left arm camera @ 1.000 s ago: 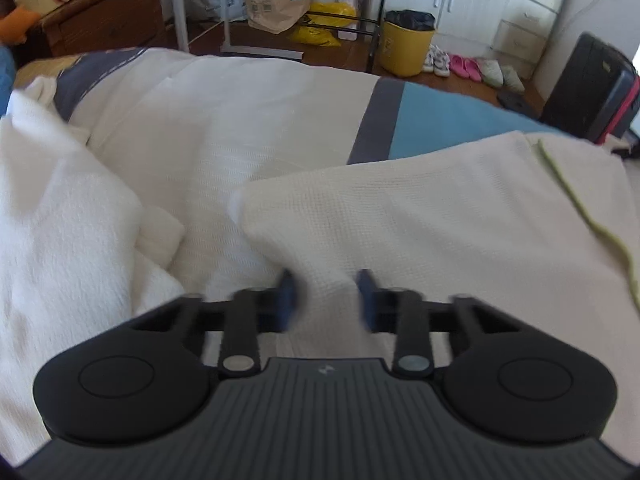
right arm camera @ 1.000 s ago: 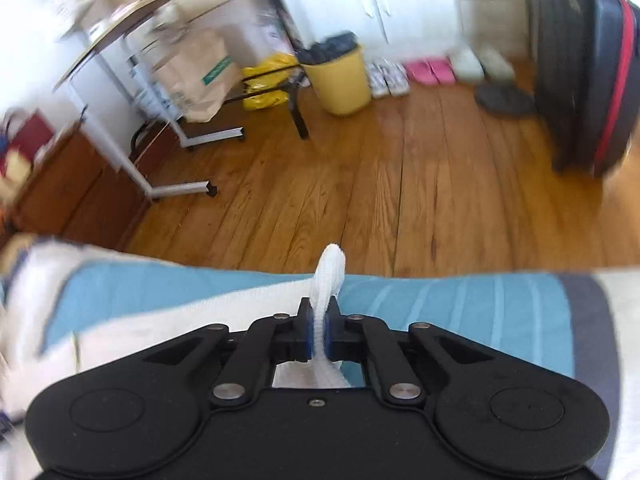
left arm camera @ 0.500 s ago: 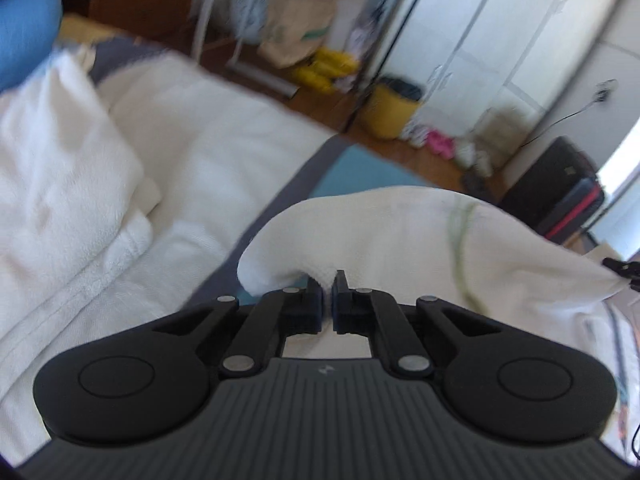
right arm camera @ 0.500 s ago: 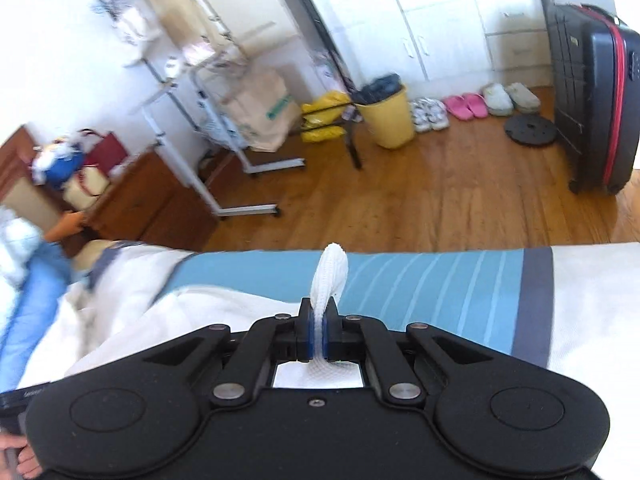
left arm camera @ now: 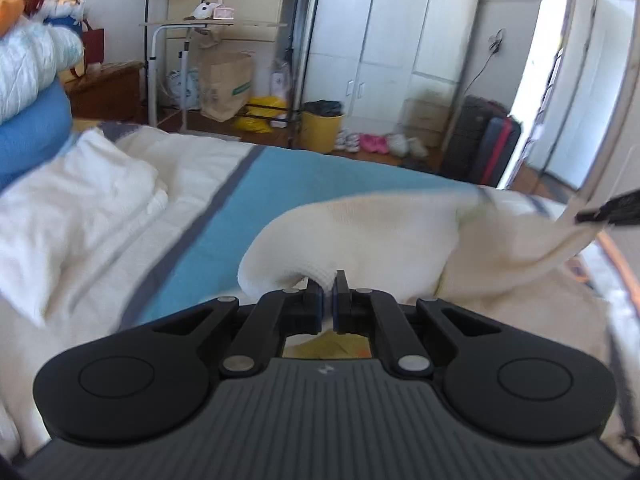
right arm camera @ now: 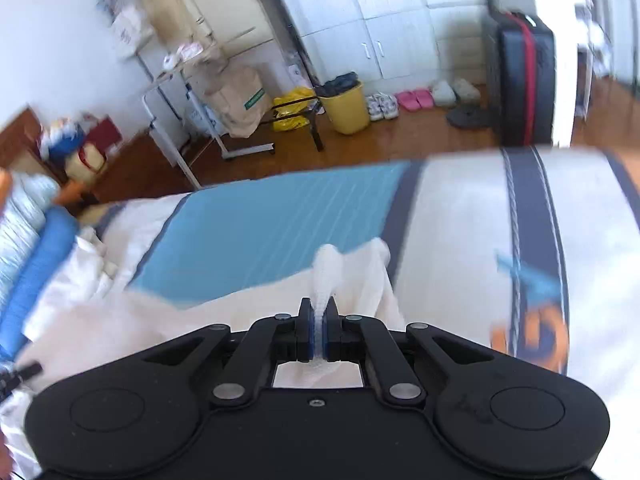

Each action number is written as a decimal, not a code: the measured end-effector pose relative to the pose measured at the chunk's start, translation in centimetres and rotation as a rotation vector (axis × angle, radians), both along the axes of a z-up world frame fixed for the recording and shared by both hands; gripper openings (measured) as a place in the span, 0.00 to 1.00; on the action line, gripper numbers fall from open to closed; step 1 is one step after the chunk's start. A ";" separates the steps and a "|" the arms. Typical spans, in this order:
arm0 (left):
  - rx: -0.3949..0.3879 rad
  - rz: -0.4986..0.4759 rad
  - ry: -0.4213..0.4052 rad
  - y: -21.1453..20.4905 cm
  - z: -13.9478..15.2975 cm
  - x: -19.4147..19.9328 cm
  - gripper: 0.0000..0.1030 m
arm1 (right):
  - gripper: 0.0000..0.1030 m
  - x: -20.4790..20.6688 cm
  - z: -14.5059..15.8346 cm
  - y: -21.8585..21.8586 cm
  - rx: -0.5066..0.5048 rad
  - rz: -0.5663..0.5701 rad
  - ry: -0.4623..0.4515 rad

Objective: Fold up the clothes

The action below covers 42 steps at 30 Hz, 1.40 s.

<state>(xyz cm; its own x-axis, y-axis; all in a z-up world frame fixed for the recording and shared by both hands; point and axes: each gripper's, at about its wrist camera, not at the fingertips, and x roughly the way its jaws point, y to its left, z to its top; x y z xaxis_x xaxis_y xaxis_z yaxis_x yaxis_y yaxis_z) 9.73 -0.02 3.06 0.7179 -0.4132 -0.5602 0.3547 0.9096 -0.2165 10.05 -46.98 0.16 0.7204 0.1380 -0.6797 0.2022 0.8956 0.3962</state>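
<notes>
Cream garment (left arm camera: 360,232) between both clamped grippers

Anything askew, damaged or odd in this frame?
Nothing stands out. Both the left gripper and right gripper pinch the cream garment, lifted over the bed.

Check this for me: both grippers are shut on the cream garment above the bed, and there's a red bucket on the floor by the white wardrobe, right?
Not quite. The bucket is yellow, not red, as the right wrist view shows. The rest holds: the left gripper and right gripper are each shut on the cream garment above the bed, and the bucket stands by the white wardrobe.
</notes>
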 end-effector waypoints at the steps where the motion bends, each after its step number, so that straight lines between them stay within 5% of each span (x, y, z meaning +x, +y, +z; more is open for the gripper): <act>1: -0.035 0.015 0.007 0.6 0.0 -1.4 0.04 | 0.05 -1.2 -0.7 -0.4 0.019 -0.022 0.004; 7: -0.258 0.146 0.080 4.9 -1.0 -9.9 0.04 | 0.05 -6.4 -2.6 -2.4 0.208 -0.110 -0.025; 9: -0.204 0.158 0.112 4.6 -2.7 -10.6 0.04 | 0.05 -7.6 -2.6 -2.6 0.230 -0.125 -0.040; 11: -0.133 0.158 0.155 3.9 -5.6 -10.3 0.04 | 0.06 -7.7 -2.8 -1.9 0.108 -0.142 -0.016; 14: -0.143 0.162 0.245 3.6 -8.6 -9.0 0.04 | 0.06 -8.0 -3.9 -1.5 0.049 -0.194 0.019; 20: -0.060 0.131 0.191 3.4 -7.3 -10.4 0.05 | 0.06 -10.5 -5.6 -2.6 0.077 -0.219 0.115; 24: 0.063 0.103 0.317 2.5 -9.1 -10.8 0.07 | 0.16 -11.4 -7.1 -3.4 0.088 -0.328 0.222; 28: 0.121 0.081 0.375 2.1 -10.1 -11.9 0.19 | 0.26 -13.3 -5.4 -3.2 0.083 -0.378 0.122; 29: 0.100 0.070 0.375 2.3 -9.7 -12.2 0.22 | 0.39 -13.8 -4.7 -2.8 0.071 -0.365 0.080; 31: 0.039 0.047 0.352 2.8 -8.3 -12.9 0.32 | 0.46 -14.8 -3.5 -1.6 0.041 -0.327 0.008; 34: -0.019 0.023 0.279 2.8 -5.7 -13.6 0.37 | 0.46 -15.9 -3.3 0.9 0.077 -0.201 -0.061; 38: -0.058 0.007 0.155 1.9 -3.6 -13.8 0.42 | 0.46 -15.1 -5.0 4.4 0.246 0.050 -0.022; 42: -0.053 -0.043 0.129 -0.3 -3.9 -12.2 0.42 | 0.46 -13.7 -5.2 7.8 0.167 0.207 0.010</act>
<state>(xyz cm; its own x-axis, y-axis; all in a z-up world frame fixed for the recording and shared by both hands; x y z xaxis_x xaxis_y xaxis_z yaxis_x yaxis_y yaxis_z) -2.50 -0.28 -0.88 0.6220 -0.4737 -0.6235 0.3594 0.8802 -0.3101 -3.60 -39.19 -5.07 0.6584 0.3930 -0.6420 0.0261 0.8404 0.5413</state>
